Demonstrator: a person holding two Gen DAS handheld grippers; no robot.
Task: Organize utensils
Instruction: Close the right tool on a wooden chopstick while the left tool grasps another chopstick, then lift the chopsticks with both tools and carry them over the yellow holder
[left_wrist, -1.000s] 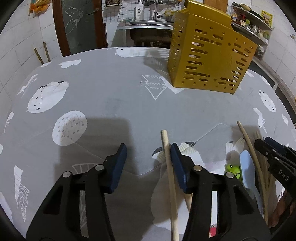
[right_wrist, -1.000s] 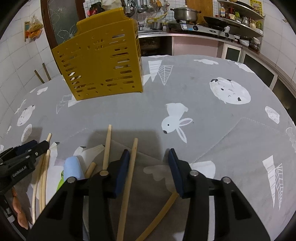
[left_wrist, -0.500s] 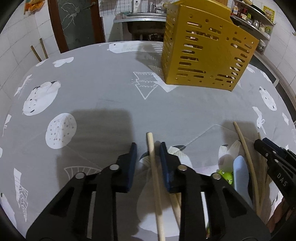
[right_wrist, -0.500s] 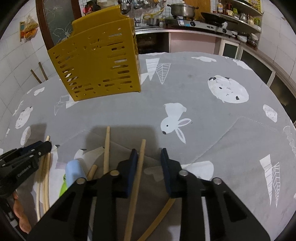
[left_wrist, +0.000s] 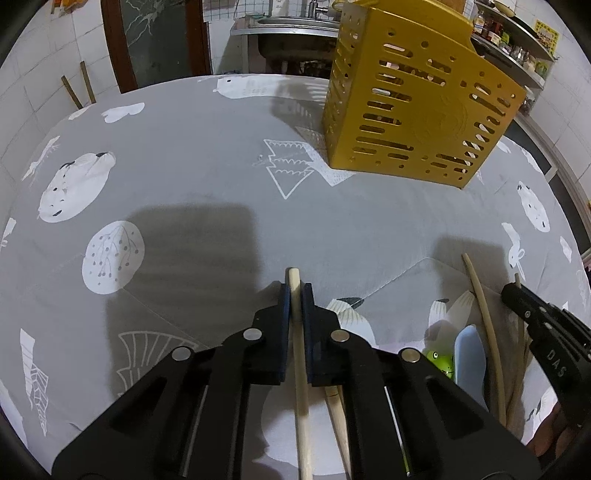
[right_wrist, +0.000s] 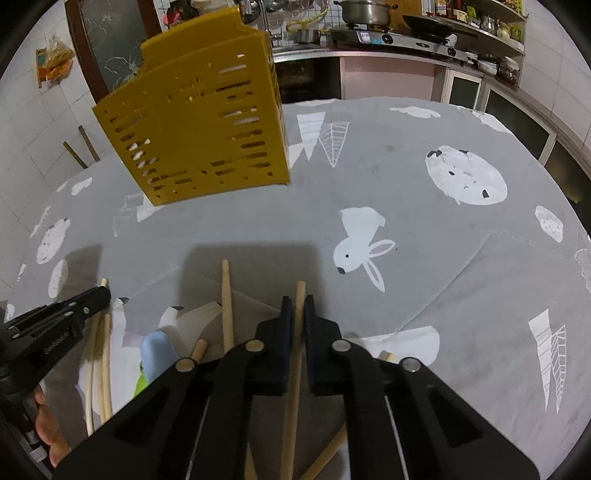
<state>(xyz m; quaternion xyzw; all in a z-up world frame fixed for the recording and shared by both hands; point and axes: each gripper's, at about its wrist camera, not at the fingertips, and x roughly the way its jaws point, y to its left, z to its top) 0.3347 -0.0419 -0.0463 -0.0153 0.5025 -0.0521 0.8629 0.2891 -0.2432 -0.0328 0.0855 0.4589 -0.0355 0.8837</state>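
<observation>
The worktop under its grey animal-print cloth carries my yellow slotted utensil holder, which stands upright toward the far side, well apart from the loose pile near me. My left gripper has just been closing and now pinches one wooden chopstick between its blue pads, and my right gripper has likewise just closed on another pale chopstick. More sticks and a light blue spoon lie on the cloth between the two grippers.

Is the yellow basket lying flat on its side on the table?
No, the yellow basket stands upright on the grey tablecloth, open top upward.
</observation>
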